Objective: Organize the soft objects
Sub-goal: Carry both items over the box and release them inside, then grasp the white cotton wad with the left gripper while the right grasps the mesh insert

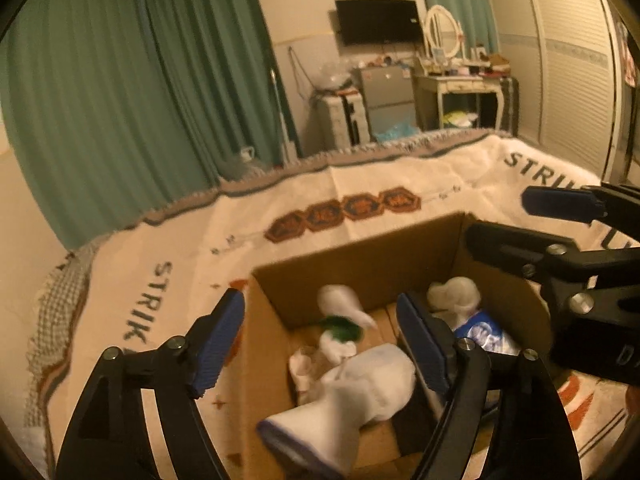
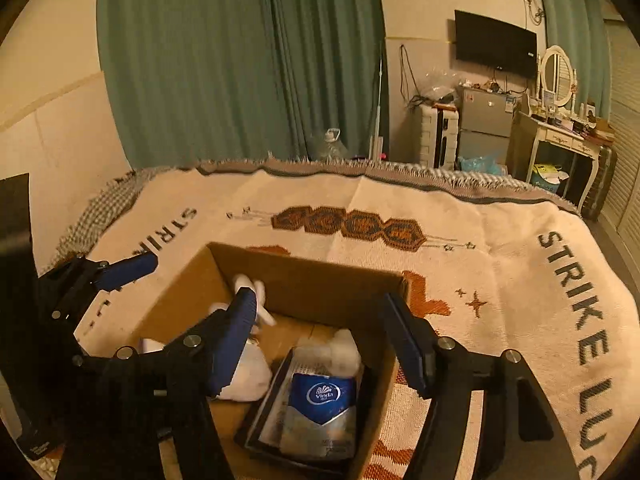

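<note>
The soft toys [image 1: 352,384] lie in the cardboard box [image 1: 360,264] on the blanket [image 2: 500,280], beside a tissue pack [image 2: 322,400] – all apart from both claws. The left gripper [image 1: 320,344] and the right gripper [image 2: 320,340] hover wide, holding nothing. Probably best: keep the jaws spread, lower squarely over one toy's middle and avoid the box's walls.

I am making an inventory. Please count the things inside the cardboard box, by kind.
White plush toys: 3
Vinda tissue packs: 1
Total inside the cardboard box: 4
</note>
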### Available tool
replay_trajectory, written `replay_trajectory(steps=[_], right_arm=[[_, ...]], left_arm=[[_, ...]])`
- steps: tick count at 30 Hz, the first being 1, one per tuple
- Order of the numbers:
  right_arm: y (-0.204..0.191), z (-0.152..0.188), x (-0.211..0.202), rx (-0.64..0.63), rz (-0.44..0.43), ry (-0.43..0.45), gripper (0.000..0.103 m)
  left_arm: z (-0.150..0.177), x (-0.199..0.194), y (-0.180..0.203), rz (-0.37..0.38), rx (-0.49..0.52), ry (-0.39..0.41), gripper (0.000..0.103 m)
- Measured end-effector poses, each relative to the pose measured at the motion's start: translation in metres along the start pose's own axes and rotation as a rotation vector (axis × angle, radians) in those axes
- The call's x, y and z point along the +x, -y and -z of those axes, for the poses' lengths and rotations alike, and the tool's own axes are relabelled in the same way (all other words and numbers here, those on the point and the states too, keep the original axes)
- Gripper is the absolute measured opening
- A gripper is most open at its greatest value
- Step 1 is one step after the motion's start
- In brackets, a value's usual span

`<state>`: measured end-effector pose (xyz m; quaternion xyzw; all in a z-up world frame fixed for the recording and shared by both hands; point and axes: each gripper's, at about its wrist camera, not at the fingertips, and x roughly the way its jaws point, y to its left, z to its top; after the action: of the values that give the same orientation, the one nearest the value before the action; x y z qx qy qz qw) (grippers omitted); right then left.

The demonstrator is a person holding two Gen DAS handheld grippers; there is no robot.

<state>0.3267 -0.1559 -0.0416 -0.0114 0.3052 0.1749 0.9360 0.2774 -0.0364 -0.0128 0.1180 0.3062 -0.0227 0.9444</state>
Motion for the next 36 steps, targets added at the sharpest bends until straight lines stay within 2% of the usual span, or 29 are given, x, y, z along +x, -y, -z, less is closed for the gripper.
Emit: replay_trajectory(steps=[5, 7, 9, 13, 17, 20, 26, 30, 34, 36], right_arm=[[-0.008, -0.015, -0.061, -0.019, 0.045, 0.058, 0.067], [-0.012, -0.02, -0.092, -0.026, 0.059, 0.083, 0.07], [-0.016, -0.025, -0.121, -0.026, 0.062, 0.109, 0.072], [-0.031, -0.027, -0.183, -0.054, 0.082, 0.147, 0.094], [-0.052, -0.016, -0.225, -0.101, 0.092, 0.165, 0.095], [-0.066, -0.001, -0.241, -0.122, 0.083, 0.175, 0.095], [-0.083, 0.043, -0.22, -0.102, 0.014, 0.129, 0.095], [-0.094, 0.079, -0.172, -0.133, 0.026, 0.064, 0.095], [-0.102, 0.123, -0.107, -0.2, 0.023, -0.047, 0.095], [-0.106, 0.14, -0.081, -0.23, 0.005, -0.1, 0.091]], left_arm=[[-0.018, -0.063, -0.019, -0.014, -0.033, 0.093, 0.081], [-0.023, -0.093, -0.026, -0.019, -0.05, 0.138, 0.093], [-0.026, -0.131, -0.036, -0.021, -0.075, 0.205, 0.093], [-0.022, -0.19, -0.053, -0.003, -0.108, 0.288, 0.094], [-0.004, -0.224, -0.069, 0.032, -0.127, 0.3, 0.094], [0.016, -0.235, -0.077, 0.011, -0.136, 0.285, 0.094], [0.063, -0.215, -0.075, -0.019, -0.102, 0.211, 0.094], [0.097, -0.168, -0.071, -0.018, -0.15, 0.101, 0.094], [0.133, -0.131, -0.059, -0.013, -0.149, 0.029, 0.094], [0.151, -0.109, -0.054, -0.019, -0.149, -0.025, 0.094]])
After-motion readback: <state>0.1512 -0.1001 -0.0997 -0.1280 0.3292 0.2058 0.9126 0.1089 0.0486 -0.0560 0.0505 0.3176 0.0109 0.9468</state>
